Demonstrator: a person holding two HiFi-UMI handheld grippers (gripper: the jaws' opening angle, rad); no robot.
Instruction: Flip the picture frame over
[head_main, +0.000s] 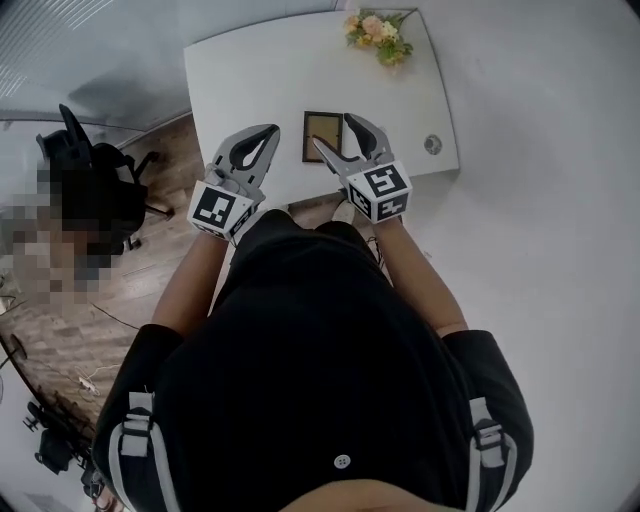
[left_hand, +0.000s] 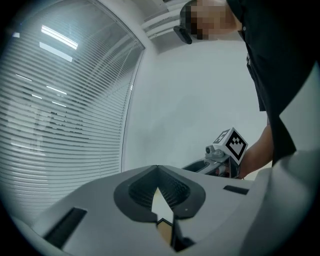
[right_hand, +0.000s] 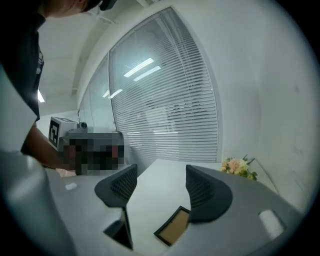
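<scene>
A small dark picture frame (head_main: 322, 137) with a tan panel facing up lies flat near the front edge of the white table (head_main: 250, 70). My right gripper (head_main: 333, 132) hovers over it, open, with nothing between the jaws. In the right gripper view the frame (right_hand: 174, 226) shows low between the two pads, partly hidden by the right one. My left gripper (head_main: 270, 132) is left of the frame, its tips together and empty. In the left gripper view (left_hand: 157, 170), a sliver of the frame (left_hand: 165, 229) shows through the gap behind the tips.
A flower bunch (head_main: 380, 35) stands at the table's far right corner. A round grommet (head_main: 432, 144) sits near the right edge. A black office chair (head_main: 95, 170) stands on the wooden floor to the left. Window blinds (right_hand: 165, 100) rise beyond the table.
</scene>
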